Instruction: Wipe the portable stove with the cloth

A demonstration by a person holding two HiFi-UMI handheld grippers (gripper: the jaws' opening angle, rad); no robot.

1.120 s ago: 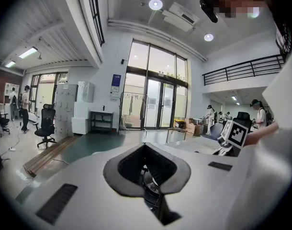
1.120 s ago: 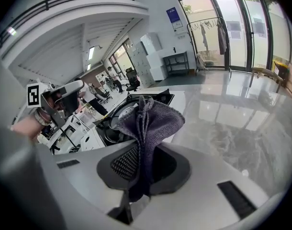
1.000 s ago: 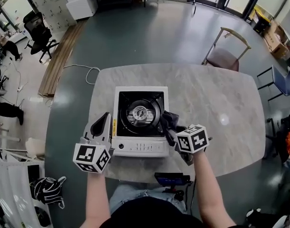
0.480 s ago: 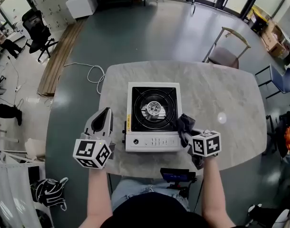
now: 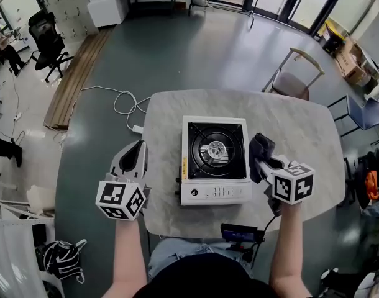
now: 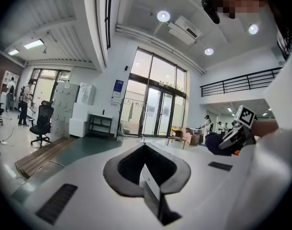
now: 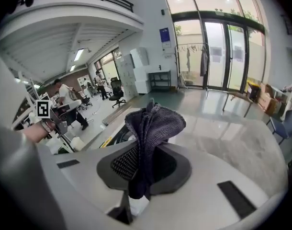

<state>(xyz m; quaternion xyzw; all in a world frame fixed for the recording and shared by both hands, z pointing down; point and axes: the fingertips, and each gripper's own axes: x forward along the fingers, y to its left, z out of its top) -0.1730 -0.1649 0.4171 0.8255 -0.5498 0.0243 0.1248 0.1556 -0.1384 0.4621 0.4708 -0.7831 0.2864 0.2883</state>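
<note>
The white portable stove [image 5: 215, 160] with a black burner top sits mid-table on the marble table [image 5: 301, 123]. My right gripper [image 5: 264, 157] hovers just right of the stove, shut on a dark grey cloth [image 5: 261, 146]. In the right gripper view the cloth [image 7: 153, 126] stands bunched up between the jaws of the right gripper [image 7: 146, 150], with the stove's edge [image 7: 113, 137] behind it. My left gripper [image 5: 138, 146] hangs off the table's left edge, apart from the stove. In the left gripper view the left gripper [image 6: 145, 147] is shut, empty, and pointed up at the room.
A white cable with a plug [image 5: 130, 113] trails onto the table's back left corner. A small dark device [image 5: 239, 233] sits at the front edge. A wooden chair [image 5: 295, 73] stands behind the table and a blue chair [image 5: 363, 113] to its right.
My right gripper has carried the cloth off the stove's front right edge, out to its right side. The left gripper now stands further from the stove. The head view has shifted.
</note>
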